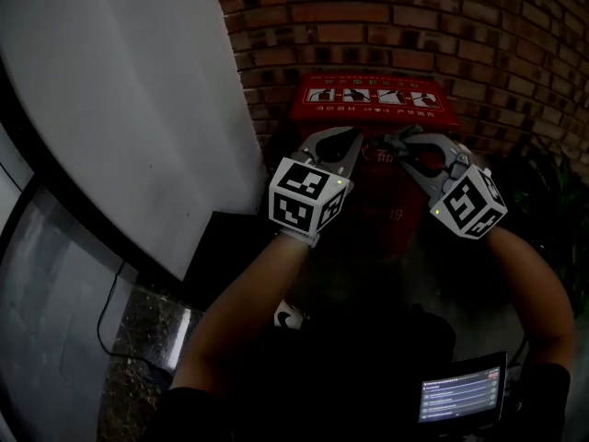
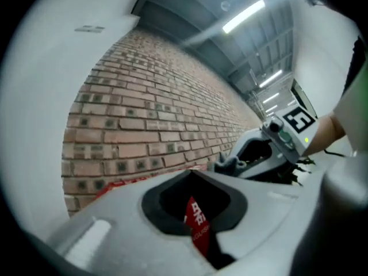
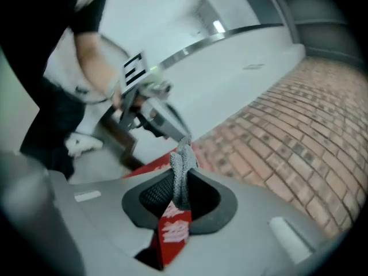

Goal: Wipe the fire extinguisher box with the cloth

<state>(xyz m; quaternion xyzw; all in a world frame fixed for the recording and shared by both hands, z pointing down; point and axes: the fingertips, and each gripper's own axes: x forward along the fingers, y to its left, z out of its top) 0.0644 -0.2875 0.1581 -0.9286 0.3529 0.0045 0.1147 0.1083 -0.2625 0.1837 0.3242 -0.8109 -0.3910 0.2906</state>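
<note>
Standing right behind both hand-held grippers is a brick wall (image 1: 386, 17). The red fire extinguisher box (image 1: 373, 99) sits against its foot, directly under and ahead of the jaw tips.

The left hand-held gripper (image 1: 352, 138) has its jaws pressed together with nothing between them; only the red box shows through the opening behind its tips. The right hand-held gripper (image 1: 398, 142), just beside it, is pinching a grey cloth (image 3: 181, 168). The cloth sticks up past the jaw tips in a bunched strip. Whether it touches the box cannot be told.

Left of the left hand-held gripper, a white wall (image 1: 138, 90) runs up to the brick and makes a tight corner beside the box. Right of the right hand-held gripper, a dark leafy plant (image 1: 543, 191) stands near the box.

Below both, toward the person, the floor (image 1: 147, 339) is dark speckled stone. A thin cable (image 1: 115, 307) lies on it far to the left, a light shoe (image 1: 290, 317) shows under the left forearm, and a small lit screen (image 1: 460, 394) sits low on the right. Strip lights (image 2: 244, 16) line the ceiling overhead.

The box is hemmed in behind and on both sides, so free room lies on the near side and above its lid.
</note>
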